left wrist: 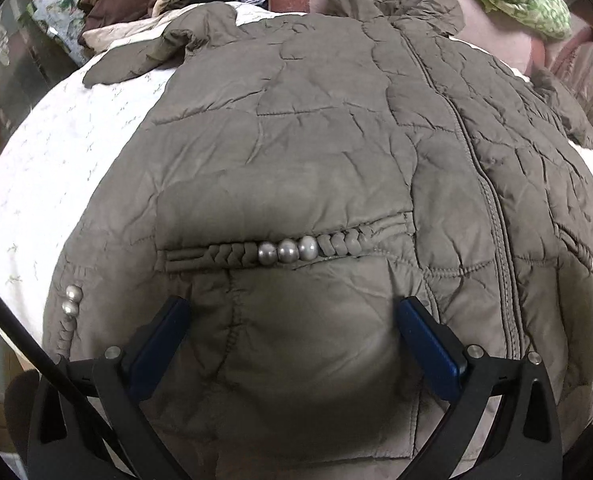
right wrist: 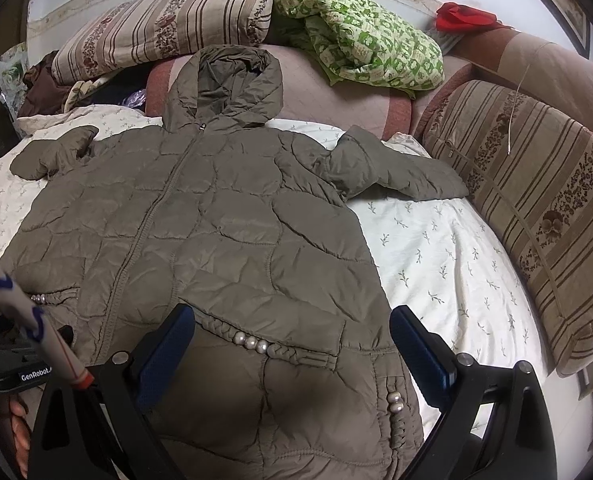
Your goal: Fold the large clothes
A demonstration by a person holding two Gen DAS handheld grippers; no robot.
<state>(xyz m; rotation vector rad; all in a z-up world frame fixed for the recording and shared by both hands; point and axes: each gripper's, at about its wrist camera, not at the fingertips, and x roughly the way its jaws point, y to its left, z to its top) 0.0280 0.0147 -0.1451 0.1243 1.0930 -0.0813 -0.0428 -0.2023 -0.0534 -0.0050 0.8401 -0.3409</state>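
Note:
An olive-grey quilted hooded jacket lies front up and zipped on a white leaf-print sheet, hood toward the pillows, both sleeves spread out. It fills the left wrist view. My left gripper is open, just above the jacket's lower left front, below a braided pocket with three pearl beads. My right gripper is open above the lower right front, over the other beaded pocket. Neither holds cloth.
Striped floral pillows lie at the back and along the right. A green patterned quilt and a red item sit behind. A pile of clothes is at the back left. The left-hand device shows at lower left.

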